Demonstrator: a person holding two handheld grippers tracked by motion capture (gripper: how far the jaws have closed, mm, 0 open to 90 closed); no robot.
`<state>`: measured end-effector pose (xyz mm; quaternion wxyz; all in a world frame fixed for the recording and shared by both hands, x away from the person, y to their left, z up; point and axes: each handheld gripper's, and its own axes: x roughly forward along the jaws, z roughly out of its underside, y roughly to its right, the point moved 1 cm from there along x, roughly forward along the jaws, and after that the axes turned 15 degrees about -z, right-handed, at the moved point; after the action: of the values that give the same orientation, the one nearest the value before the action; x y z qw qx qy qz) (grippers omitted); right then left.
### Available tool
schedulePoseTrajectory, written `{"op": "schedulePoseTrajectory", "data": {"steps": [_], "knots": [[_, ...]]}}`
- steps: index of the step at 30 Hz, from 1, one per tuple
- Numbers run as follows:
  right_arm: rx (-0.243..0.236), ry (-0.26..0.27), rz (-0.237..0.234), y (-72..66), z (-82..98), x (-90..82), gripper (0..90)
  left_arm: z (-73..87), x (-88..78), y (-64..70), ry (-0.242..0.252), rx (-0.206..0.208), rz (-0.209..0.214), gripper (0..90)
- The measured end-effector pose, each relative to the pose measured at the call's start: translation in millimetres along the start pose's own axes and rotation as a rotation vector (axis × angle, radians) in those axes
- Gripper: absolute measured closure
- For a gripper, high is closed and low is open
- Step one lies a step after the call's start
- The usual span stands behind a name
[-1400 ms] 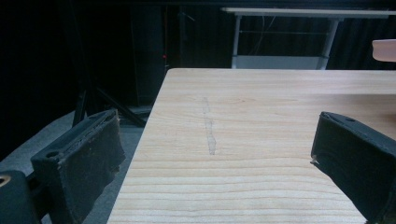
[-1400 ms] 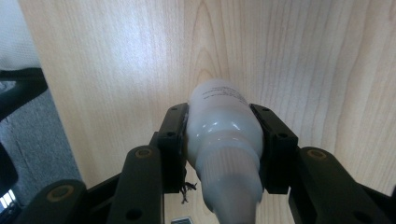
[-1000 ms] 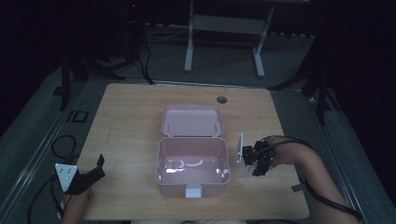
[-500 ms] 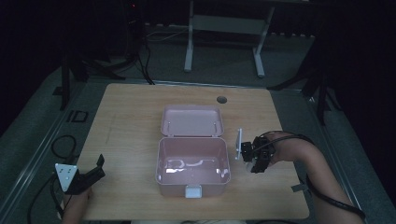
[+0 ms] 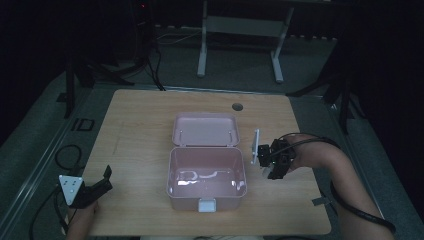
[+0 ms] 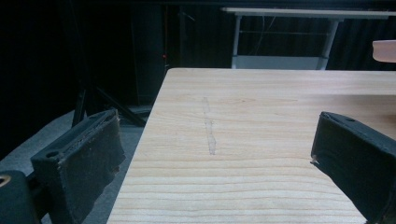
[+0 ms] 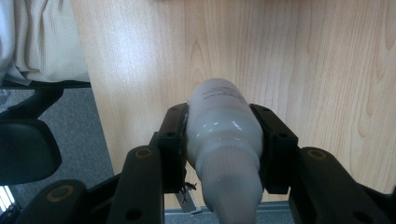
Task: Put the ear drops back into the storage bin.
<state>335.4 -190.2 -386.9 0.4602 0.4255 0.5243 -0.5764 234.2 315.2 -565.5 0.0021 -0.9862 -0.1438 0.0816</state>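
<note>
A pink box (image 5: 171, 172) stands open in the middle of the wooden table (image 5: 135, 130), its lid (image 5: 205, 130) laid back flat behind it. My right gripper (image 5: 270, 162) hovers just right of the box. In the right gripper view it (image 7: 223, 135) is shut on a white bottle (image 7: 219, 116), both pads pressing the bottle's sides above the table top. My left gripper (image 5: 102, 182) rests at the table's near left corner. Its jaws (image 6: 215, 158) stand wide open with only bare wood between them. A corner of the pink lid (image 6: 385, 49) shows at the far right.
A round cable hole (image 5: 237, 106) lies behind the box near the far edge. A white table frame (image 5: 240, 25) stands on the dark floor beyond. Cables (image 5: 67, 155) lie left of the table. The person's pale clothing (image 7: 42, 42) and a dark chair part (image 7: 28, 149) sit off the near edge.
My right gripper has risen a little with the bottle still held. The left gripper and the box have stayed where they were.
</note>
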Motion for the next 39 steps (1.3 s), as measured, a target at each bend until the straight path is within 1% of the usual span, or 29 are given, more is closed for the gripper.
{"op": "schedulePoseTrajectory", "data": {"steps": [5, 11, 15, 21, 23, 24, 28, 31, 32, 36, 39], "knots": [[0.002, 0.001, -0.001, -0.8, -3.3, -1.9, 59.5, 0.0, 0.0, 0.1, 0.000, 0.000, -0.001, 2.4], [-0.007, 0.004, -0.007, -2.4, -13.7, -5.5, 59.5, 0.0, -0.1, -0.1, -0.001, 0.000, -0.002, 2.4], [-0.018, 0.005, 0.000, -3.3, -18.9, -8.2, 59.5, 0.0, -0.1, -0.2, -0.002, -0.001, 0.000, 2.4], [-0.049, 0.014, 0.009, -7.4, -33.1, -15.6, 59.5, 0.0, -0.1, -0.2, -0.002, -0.001, 0.001, 2.3], [-0.050, 0.016, 0.007, -8.0, -35.0, -16.4, 59.5, 0.0, -0.1, -0.3, -0.001, -0.001, 0.001, 2.4], [-0.059, 0.013, 0.009, -8.2, -39.0, -17.2, 59.5, 0.0, 0.0, -0.3, -0.002, -0.001, 0.002, 2.3], [-0.070, 0.001, 0.012, -9.8, -47.2, -18.3, 59.5, 0.0, 0.0, -0.3, -0.002, -0.001, 0.003, 2.4], [-0.070, -0.001, 0.011, -10.4, -49.1, -19.0, 59.5, 0.0, 0.0, -0.4, -0.002, -0.001, 0.003, 2.4], [-0.085, 0.000, 0.009, -11.8, -55.6, -20.8, 59.5, -0.1, 0.1, -0.3, -0.002, -0.001, 0.003, 2.4], [-0.096, -0.003, 0.009, -13.8, -61.2, -22.1, 59.5, -0.1, 0.1, -0.3, -0.002, -0.001, 0.003, 2.4], [-0.117, -0.002, 0.013, -14.9, -70.0, -23.3, 59.5, 0.0, 0.1, -0.4, -0.002, -0.001, 0.004, 2.4]]}}
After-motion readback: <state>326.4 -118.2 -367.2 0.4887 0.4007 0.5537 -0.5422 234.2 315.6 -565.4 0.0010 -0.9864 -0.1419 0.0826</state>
